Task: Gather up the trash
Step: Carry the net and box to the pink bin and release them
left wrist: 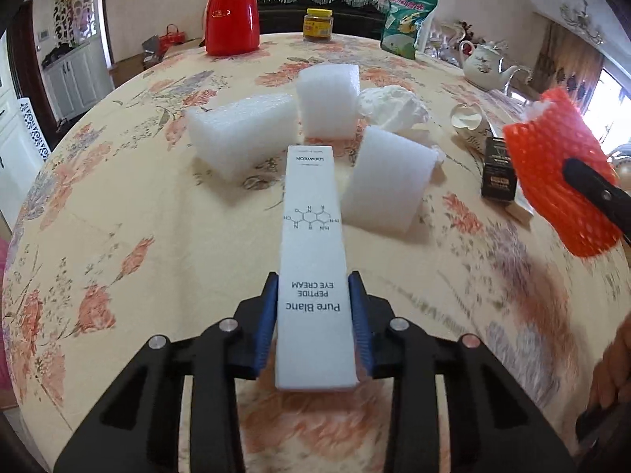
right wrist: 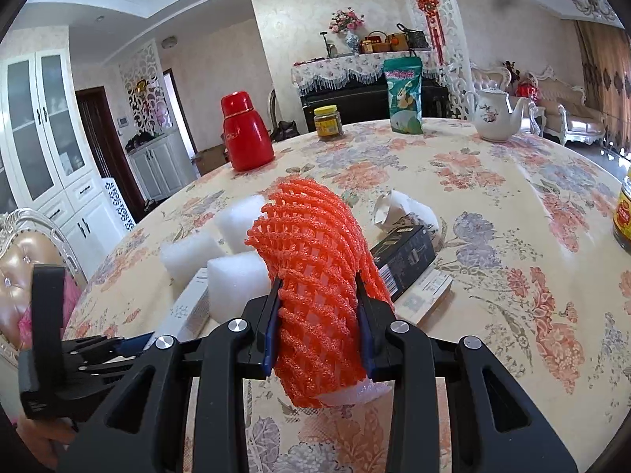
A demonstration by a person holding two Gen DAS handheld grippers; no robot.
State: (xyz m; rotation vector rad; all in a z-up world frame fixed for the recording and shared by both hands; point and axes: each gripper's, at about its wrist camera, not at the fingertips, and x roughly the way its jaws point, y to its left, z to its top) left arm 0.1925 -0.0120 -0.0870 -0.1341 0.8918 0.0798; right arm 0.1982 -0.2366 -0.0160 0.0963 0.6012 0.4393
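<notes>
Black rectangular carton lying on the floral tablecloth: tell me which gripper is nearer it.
Right. The right gripper, shut on the orange foam net, hovers beside the carton; the left gripper grips the white eye-cream box farther off.

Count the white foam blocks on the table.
3: a left block, a middle block farther back, and a right block beside the eye cream box. More could hide behind the orange foam net.

Both wrist views look close, downward — sharing the floral table (left wrist: 130, 260).

Red thermos (right wrist: 246, 134), yellow-lidded jar (right wrist: 328, 119), green bag (right wrist: 404, 96), white teapot (right wrist: 495, 116) on floral tablecloth (right wrist: 493, 205).
</notes>
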